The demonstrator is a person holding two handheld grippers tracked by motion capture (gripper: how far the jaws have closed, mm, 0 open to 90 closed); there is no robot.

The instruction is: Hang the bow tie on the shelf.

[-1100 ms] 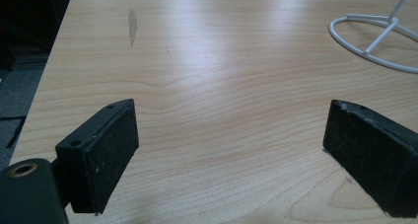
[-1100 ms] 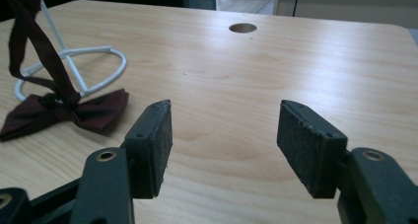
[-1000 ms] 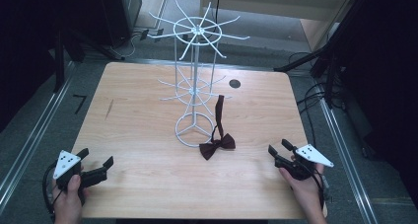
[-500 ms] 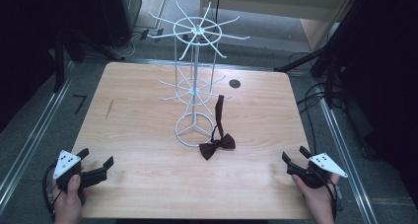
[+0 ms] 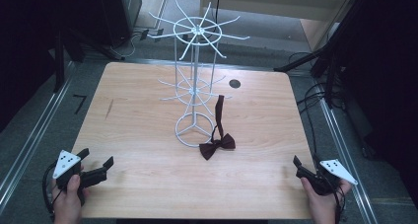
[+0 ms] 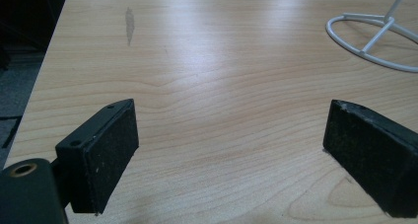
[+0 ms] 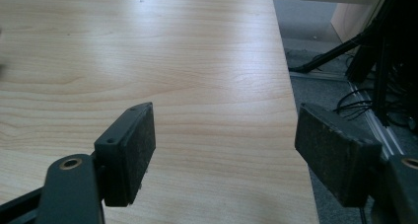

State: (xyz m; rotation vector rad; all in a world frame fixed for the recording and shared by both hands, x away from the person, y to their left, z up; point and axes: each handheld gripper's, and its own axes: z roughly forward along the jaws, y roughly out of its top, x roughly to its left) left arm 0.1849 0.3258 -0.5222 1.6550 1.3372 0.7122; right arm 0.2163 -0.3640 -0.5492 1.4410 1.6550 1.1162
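The worktop [image 5: 138,110] is a pale wood-grain slab with rounded corners, smooth and faintly glossy, marked by a small dark round hole [image 5: 234,83] behind and to the right of the rack. The rack [image 5: 195,81] is white wire, a thin upright pole on a ring base, with two tiers of spokes fanning outward. Just right of the rack's base lies the bow tie [image 5: 217,147], dark maroon cloth, its strap running back past the ring. Well left of the rack, at the near edge, the left gripper [image 5: 97,166] holds its flat, rough black jaws wide apart over bare wood. Well right of the rack, at the near right corner, the right gripper [image 5: 302,168] likewise holds its jaws wide, empty.
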